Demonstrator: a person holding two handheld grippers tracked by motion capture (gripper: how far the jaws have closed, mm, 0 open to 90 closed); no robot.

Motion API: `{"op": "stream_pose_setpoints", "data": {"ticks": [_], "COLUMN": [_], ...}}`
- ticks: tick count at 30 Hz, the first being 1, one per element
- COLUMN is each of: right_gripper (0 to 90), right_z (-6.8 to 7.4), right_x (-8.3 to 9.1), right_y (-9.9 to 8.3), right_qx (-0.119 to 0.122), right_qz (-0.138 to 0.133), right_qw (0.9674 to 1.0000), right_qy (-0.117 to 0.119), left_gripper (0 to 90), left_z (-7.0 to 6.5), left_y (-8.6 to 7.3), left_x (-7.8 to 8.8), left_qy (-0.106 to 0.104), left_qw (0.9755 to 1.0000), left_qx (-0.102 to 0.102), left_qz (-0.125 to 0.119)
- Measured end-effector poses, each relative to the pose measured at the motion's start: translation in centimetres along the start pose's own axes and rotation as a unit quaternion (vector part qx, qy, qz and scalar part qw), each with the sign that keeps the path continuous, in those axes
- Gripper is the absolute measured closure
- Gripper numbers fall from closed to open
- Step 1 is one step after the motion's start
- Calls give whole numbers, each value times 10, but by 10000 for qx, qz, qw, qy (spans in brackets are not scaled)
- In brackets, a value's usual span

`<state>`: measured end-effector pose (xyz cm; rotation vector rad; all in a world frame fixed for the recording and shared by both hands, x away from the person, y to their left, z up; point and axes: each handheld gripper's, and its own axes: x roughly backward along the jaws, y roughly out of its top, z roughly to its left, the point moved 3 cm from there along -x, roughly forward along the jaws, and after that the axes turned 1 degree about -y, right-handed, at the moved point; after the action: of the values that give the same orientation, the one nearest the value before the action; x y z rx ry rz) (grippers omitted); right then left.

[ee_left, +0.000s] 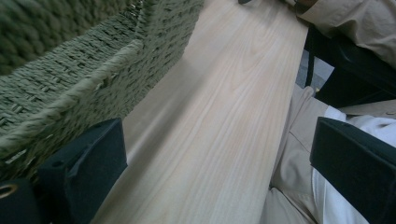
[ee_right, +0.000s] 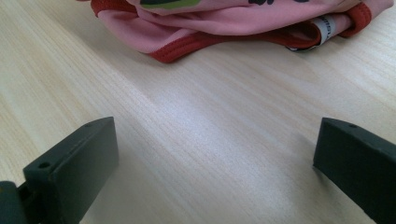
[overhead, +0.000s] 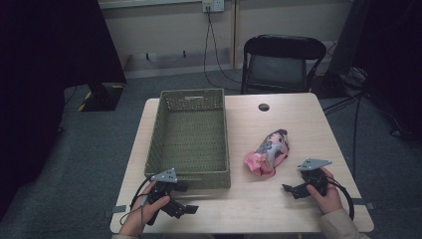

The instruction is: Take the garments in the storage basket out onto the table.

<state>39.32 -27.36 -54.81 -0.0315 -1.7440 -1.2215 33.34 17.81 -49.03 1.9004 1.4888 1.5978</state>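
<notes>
Two tongs spread and empty, right (ee_right: 215,154) just short of the pink cloth (ee_right: 243,23) ahead, left (ee_left: 219,168) beside the basket (ee_left: 70,70); too shallow a pinch could slip off the hem.

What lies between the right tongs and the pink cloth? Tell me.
Nothing: in the right gripper view, bare table runs from the open right tongs to the pink cloth. The high view shows the same gap.

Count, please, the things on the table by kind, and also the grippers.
Woven green basket: 1
Pink crumpled garment: 1
Grippers: 2, the left gripper and the right gripper, both open
Total: 4
</notes>
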Motion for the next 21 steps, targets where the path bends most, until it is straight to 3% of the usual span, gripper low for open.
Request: {"op": "stream_pose_setpoints", "data": {"ticks": [21], "right_gripper": [0], "right_z": [0], "right_x": [0], "right_y": [0], "right_qx": [-8], "right_qz": [2], "right_qw": [10000], "right_qy": [-8], "left_gripper": [33], "left_z": [11], "left_y": [-12], "left_x": [11], "left_qy": [87], "left_qw": [9999], "left_qx": [147], "left_qz": [23]}}
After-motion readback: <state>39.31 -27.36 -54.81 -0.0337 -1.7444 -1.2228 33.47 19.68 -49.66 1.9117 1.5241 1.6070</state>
